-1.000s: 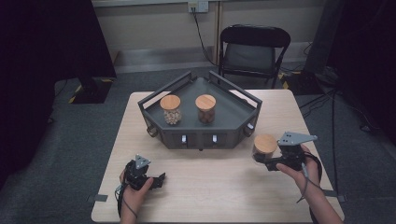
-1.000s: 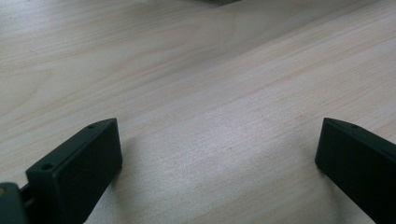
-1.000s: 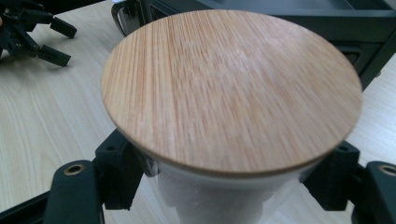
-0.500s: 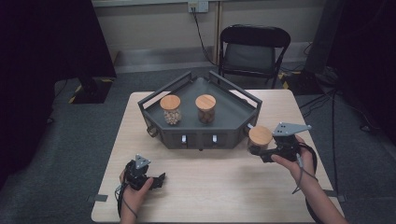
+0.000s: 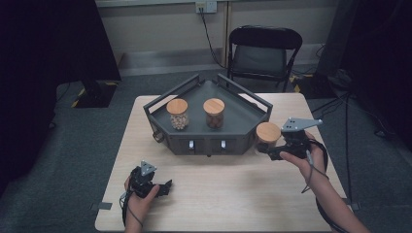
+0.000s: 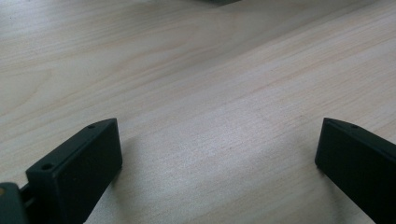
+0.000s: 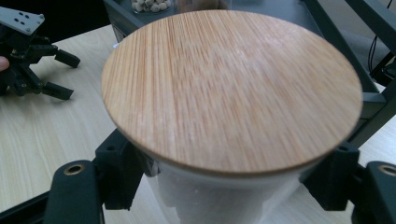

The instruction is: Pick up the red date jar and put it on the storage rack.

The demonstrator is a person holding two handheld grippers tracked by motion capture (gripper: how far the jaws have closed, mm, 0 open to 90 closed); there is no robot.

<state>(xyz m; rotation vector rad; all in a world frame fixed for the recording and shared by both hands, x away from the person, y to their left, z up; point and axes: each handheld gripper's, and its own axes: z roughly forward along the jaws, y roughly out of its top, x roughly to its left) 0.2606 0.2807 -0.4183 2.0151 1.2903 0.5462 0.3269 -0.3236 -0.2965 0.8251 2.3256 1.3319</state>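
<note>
While two jars (image 5: pixel 178 114) already stand side by side in the tray (image 5: pixel 163 127), the job looks about two thirds done. A third jar (image 5: pixel 267 136), wooden lid up, is clamped between the right gripper's (image 5: pixel 272 151) jaws, lifted just beside the tray's near right corner, waiting to go in. Well apart to the left, the left gripper (image 5: pixel 167 187) rests on the table (image 5: pixel 233 194), jaws spread and empty.

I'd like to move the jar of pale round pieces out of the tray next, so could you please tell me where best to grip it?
Grip the left jar on its glass body below the wooden lid, jaws either side. Come from above the tray: its front wall and side rails block a level approach, and the second jar stands close beside it.
</note>
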